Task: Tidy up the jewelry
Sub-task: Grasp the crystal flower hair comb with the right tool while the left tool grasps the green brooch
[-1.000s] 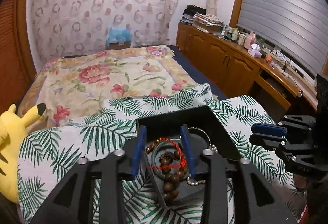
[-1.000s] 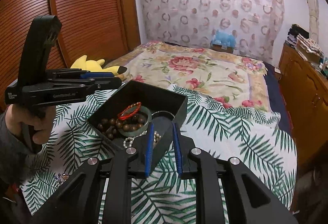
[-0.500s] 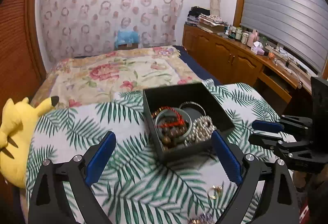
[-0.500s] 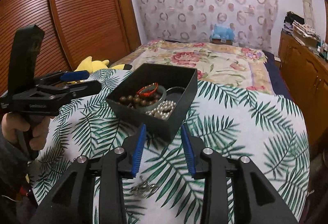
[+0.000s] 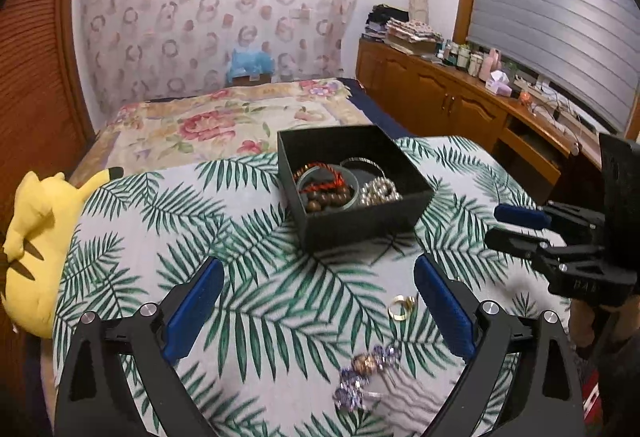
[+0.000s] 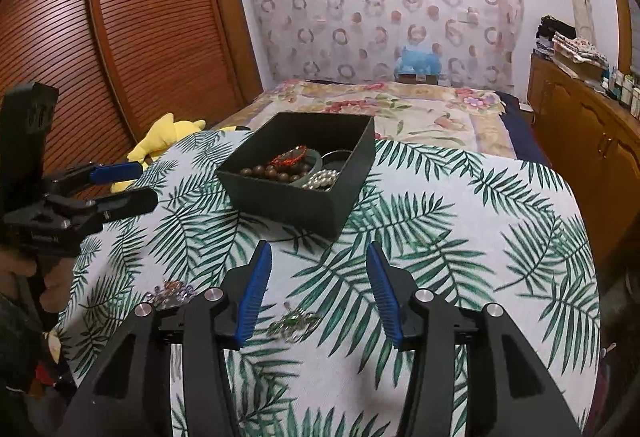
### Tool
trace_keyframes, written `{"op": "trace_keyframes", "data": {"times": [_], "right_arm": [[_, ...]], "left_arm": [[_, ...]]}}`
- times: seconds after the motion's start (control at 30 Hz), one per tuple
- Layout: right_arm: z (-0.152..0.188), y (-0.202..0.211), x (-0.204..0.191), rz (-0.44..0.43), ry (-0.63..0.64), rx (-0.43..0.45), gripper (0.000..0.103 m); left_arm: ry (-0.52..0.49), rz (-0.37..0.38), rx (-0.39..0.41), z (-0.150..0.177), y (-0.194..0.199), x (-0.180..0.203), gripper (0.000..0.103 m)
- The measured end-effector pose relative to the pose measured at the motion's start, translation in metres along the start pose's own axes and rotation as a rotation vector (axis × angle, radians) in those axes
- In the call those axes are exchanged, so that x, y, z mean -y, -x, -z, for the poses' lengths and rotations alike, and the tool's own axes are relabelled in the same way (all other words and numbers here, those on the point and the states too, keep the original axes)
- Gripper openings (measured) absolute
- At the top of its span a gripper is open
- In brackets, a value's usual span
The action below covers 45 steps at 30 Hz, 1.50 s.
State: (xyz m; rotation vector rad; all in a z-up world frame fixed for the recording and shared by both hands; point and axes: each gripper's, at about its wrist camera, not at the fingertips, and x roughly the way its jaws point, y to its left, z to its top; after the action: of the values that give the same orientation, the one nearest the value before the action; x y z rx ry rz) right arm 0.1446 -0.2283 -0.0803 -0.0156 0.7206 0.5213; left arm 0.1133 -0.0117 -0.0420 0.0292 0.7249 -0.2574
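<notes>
- Two grippers over a palm-leaf cloth (image 5: pixel 256 221), neither one holding anything right now.
- Left gripper (image 5: pixel 316 277): jaws spread really wide, just cloth between them. A gold ring (image 5: pixel 401 306) sits just inside its right finger, and a purple beaded piece (image 5: pixel 366 369) lies closer to the camera.
- Right gripper (image 6: pixel 318 265): jaws about halfway and opening, nothing pinched. A small greenish sparkly piece (image 6: pixel 296 322) lies on the cloth between its fingers, not touched.
- The black box (image 5: pixel 352 181) sits ahead of both grippers on the cloth, well apart from the loose bits. Inside it: brown wooden beads (image 5: pixel 328 197), a red cord bracelet (image 5: pixel 320 177), a greenish bangle (image 5: pixel 354 183), pearls (image 5: pixel 378 193) and a thin metal bangle (image 5: pixel 366 163).
- A yellow plush (image 5: pixel 36 237) lies at the cloth's left edge, with a floral bedspread (image 5: pixel 224 125) behind.
</notes>
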Motion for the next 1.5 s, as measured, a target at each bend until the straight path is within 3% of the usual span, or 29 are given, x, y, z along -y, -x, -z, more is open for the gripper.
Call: {"op": "trace_keyframes", "data": {"times": [0.57, 0.9, 1.37, 1.47, 1.5], "right_arm": [[0.044, 0.013, -0.027, 0.034, 0.019, -0.018, 0.052], [0.054, 0.012, -0.039, 0.009, 0.046, -0.046, 0.052], [0.037, -0.048, -0.029, 0.075, 0.063, -0.178, 0.051], [0.039, -0.049, -0.033, 0.108, 0.1, -0.17, 0.034], [0.039, -0.048, -0.033, 0.107, 0.102, -0.17, 0.033]], "left_arm": [[0.025, -0.002, -0.03, 0.054, 0.018, -0.006, 0.092], [0.042, 0.002, -0.06, 0.078, 0.025, -0.013, 0.092], [0.012, 0.036, -0.096, 0.083, 0.007, 0.001, 0.092], [-0.003, 0.049, -0.098, 0.081, 0.002, 0.003, 0.092], [-0.005, 0.051, -0.1, 0.08, 0.0, 0.003, 0.092]]}}
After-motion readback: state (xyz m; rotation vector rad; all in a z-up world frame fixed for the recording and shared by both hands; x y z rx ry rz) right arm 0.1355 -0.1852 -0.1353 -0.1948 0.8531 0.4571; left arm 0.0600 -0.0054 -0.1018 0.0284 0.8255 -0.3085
